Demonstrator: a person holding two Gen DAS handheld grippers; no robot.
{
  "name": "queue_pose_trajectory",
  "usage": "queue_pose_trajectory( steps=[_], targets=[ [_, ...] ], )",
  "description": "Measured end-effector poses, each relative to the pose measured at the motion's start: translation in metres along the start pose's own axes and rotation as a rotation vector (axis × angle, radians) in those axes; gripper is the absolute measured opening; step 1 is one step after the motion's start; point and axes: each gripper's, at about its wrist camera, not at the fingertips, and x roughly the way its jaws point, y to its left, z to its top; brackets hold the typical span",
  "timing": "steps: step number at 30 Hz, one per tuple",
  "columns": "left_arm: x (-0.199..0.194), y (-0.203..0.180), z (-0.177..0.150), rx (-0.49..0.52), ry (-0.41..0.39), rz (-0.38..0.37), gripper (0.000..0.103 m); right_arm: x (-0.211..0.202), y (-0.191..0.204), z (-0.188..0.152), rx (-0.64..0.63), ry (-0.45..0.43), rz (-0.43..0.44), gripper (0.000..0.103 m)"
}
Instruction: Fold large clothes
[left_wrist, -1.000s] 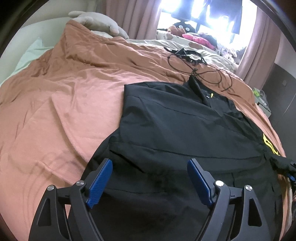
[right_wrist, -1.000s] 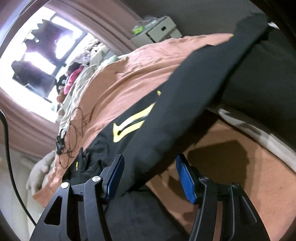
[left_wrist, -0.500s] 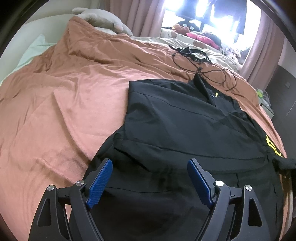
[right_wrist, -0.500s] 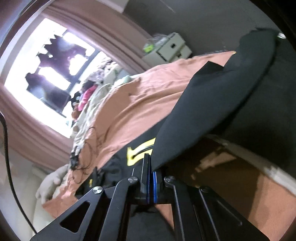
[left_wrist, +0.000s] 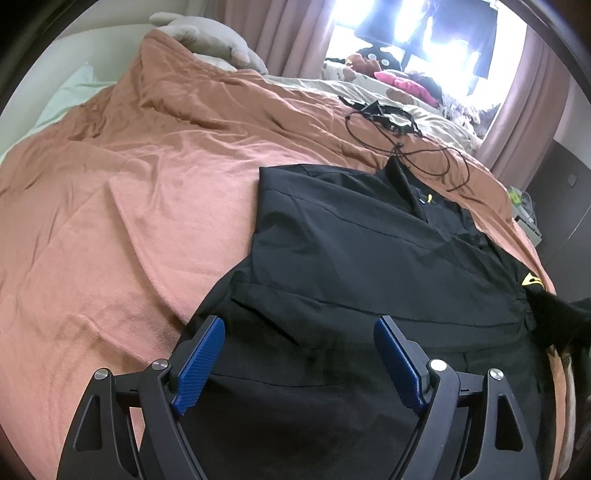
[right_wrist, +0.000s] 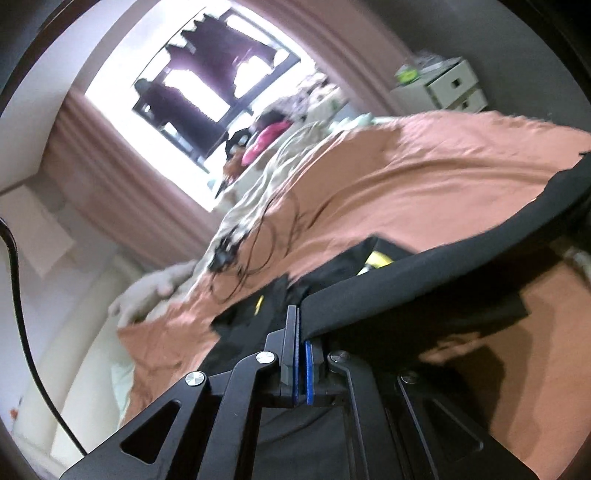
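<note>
The left claw (left_wrist: 299, 350) hangs wide open over the near end of the black jacket (left_wrist: 369, 266), its blue pads (left_wrist: 199, 360) apart with nothing between them. In the left wrist view the jacket lies spread on the bed's orange blanket (left_wrist: 147, 206), collar toward the far side where a tangle of black cable (left_wrist: 399, 147) rests. Its near-left side looks already turned in over the body, though the dark cloth makes that hard to confirm. At the right edge a yellow mark (left_wrist: 532, 278) shows beside a bunched, raised piece of the garment.

In the right wrist view the right claw (right_wrist: 300, 354) is clamped tight on an edge of the jacket (right_wrist: 424, 280), most likely the right sleeve, lifted clear of the blanket (right_wrist: 406, 177). Judging by this, folding is at an early stage: this sleeve has yet to be laid across, and the lengthwise folds remain.
</note>
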Motion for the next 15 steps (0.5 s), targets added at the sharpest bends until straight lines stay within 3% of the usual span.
queue_pose_trajectory(
  steps=[4,7,10,12,14,15],
  targets=[
    [0.0,0.001,0.001,-0.002,0.002,-0.002,0.084,0.034,0.013,-0.025,-0.03,0.1,-0.003,0.004],
    [-0.001,0.0,0.0,0.0,0.005,-0.009,0.084,0.062,0.016,-0.044,-0.043,0.204,-0.089,0.006],
    [-0.004,-0.002,-0.001,0.004,0.007,-0.02,0.084,0.069,0.01,-0.053,-0.012,0.289,-0.133,0.032],
    [-0.005,-0.005,-0.001,0.008,0.008,-0.028,0.084,0.058,0.004,-0.05,0.027,0.273,-0.11,0.071],
    [-0.006,-0.009,-0.001,0.012,0.006,-0.032,0.084,0.036,-0.005,-0.042,0.054,0.21,-0.129,0.087],
    [-0.008,-0.011,-0.002,0.016,0.003,-0.035,0.084,0.027,-0.01,-0.038,0.069,0.19,-0.143,0.088]
  ],
)
